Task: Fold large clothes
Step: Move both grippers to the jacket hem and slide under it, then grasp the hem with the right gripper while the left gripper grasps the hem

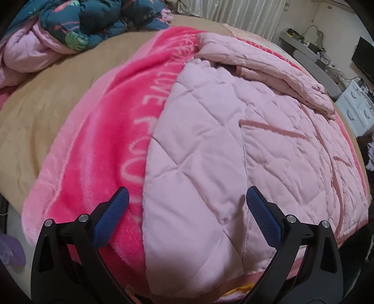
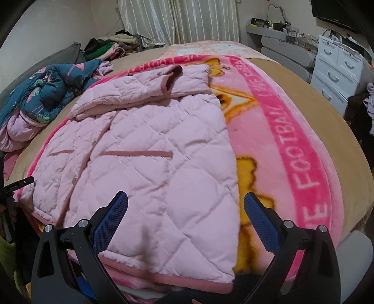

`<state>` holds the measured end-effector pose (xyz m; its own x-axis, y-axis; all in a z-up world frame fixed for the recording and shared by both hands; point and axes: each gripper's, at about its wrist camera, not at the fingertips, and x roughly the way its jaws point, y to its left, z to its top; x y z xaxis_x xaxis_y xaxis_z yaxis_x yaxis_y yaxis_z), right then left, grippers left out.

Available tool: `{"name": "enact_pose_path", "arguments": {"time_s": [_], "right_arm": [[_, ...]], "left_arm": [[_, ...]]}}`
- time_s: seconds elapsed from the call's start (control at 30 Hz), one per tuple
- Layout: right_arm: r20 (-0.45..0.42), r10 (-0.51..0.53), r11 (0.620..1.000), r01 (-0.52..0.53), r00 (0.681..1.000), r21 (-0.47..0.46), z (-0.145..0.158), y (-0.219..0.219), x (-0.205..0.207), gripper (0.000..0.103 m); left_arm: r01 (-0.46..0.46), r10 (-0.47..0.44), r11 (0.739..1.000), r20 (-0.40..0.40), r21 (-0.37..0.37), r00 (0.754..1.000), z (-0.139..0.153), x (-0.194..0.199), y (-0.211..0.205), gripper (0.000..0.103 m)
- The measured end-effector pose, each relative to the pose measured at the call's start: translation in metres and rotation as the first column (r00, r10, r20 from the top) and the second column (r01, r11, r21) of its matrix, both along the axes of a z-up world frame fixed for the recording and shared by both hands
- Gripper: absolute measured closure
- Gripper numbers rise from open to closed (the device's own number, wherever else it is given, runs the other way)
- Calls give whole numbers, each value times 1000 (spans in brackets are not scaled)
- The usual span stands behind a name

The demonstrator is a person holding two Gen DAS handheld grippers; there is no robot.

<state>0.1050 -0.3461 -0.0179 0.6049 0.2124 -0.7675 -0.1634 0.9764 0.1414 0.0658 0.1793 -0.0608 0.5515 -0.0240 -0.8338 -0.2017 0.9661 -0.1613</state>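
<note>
Left gripper (image 1: 187,201) nearest the lens: jaws spread wide, blue pads (image 1: 114,217) clear of fabric, nothing held, hovering over the near hem area of the pink quilted jacket (image 1: 222,140). Right gripper (image 2: 185,205) same state: jaws wide apart, empty, above the jacket's (image 2: 152,163) lower hem with its darker pink trim. Jacket lies flat on the pink blanket (image 1: 105,131), which is spread over the bed (image 1: 35,117) with its tan cover. Blanket (image 2: 303,149) has a hot-pink border with white lettering and a yellow cartoon print partly covered by the jacket. Jacket body is spread out, diamond quilting, slanted pocket welts in darker pink on the front. At the far end a sleeve (image 2: 168,79) is folded across the top of the jacket, cuff with a dark pink band facing up. In the left view the folded sleeve (image 1: 268,77) sits on the far right part of the jacket. Dark teal printed comforter (image 2: 46,93) with pink lining is bunched at the far left of the bed, apart from the jacket. White drawer unit (image 2: 336,67) stands right of the bed; a pile of clothes (image 2: 109,49) sits by the curtains (image 2: 177,21).
</note>
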Motion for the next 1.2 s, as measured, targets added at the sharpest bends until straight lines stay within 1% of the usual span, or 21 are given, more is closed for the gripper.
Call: {"name": "enact_pose_path", "arguments": {"time_s": [0.1,0.17,0.23,0.33,0.43,0.57,0.6,0.63,0.73,0.77,0.8,0.83,0.9,0.93,0.97,1.0,1.03,1.1,1.17,1.2], "right_arm": [[-26,-8,1000,8,1000,-7,-4,-6,-1,4],[-51,-10,1000,9,999,-17,-8,-9,-2,4],[-88,-6,1000,4,996,-22,-12,-10,-3,4],[-143,12,1000,-15,990,-18,-18,-10,-4,4],[-225,40,999,-47,974,-27,-30,-6,-3,4],[-324,75,995,-94,943,-45,-48,2,4,4],[-338,82,994,-102,937,-41,-52,3,5,4],[-358,84,995,-97,930,-18,-55,1,7,4],[-368,80,996,-56,926,75,-57,-9,9,6],[-359,86,991,-44,929,123,-56,-13,8,20],[-350,89,987,-36,932,156,-55,-15,6,26],[-340,85,988,-34,937,153,-53,-15,4,29],[-312,95,985,-44,945,165,-47,-16,0,50],[-285,98,984,-51,954,168,-41,-17,-3,57],[-262,108,981,-61,959,182,-37,-18,-5,67],[-226,123,976,-76,966,206,-31,-19,-8,75],[-180,135,969,-92,974,229,-21,-19,-12,76],[-120,139,960,-105,983,258,-6,-20,-16,79],[-71,134,952,-108,988,287,7,-20,-15,80],[-46,129,949,-109,991,297,13,-21,-14,80]], "left_arm": [[49,-50,998,-22,-47,999,-8,1,-4,9],[78,-79,996,-31,-44,996,-12,1,-10,9],[86,-88,996,-43,-33,995,-16,2,-15,9],[83,-86,995,-50,-59,995,-21,3,-12,9],[84,-88,993,-51,-81,995,-22,2,-10,9],[100,-106,991,-61,-94,993,-21,-1,-10,9],[103,-109,990,-62,-97,992,-21,-1,-10,9],[107,-114,989,-66,-102,991,-21,-3,-10,9],[121,-130,987,-71,-110,989,-20,-8,-9,9],[126,-135,986,-71,-110,988,-20,-9,-9,9],[129,-138,985,-71,-112,988,-21,-8,-9,9],[128,-137,985,-73,-114,988,-22,-8,-9,9],[128,-137,985,-79,-116,987,-23,-7,-9,9],[130,-139,985,-82,-111,987,-24,-6,-10,9],[133,-142,985,-85,-107,986,-25,-5,-11,9],[136,-146,985,-87,-103,986,-26,-5,-12,9],[143,-151,986,-87,-92,985,-26,-5,-14,9],[160,-165,985,-84,-65,983,-25,-5,-19,10],[171,-175,984,-76,-54,982,-23,-6,-22,16],[173,-177,983,-70,-54,982,-22,-7,-22,24]]}}
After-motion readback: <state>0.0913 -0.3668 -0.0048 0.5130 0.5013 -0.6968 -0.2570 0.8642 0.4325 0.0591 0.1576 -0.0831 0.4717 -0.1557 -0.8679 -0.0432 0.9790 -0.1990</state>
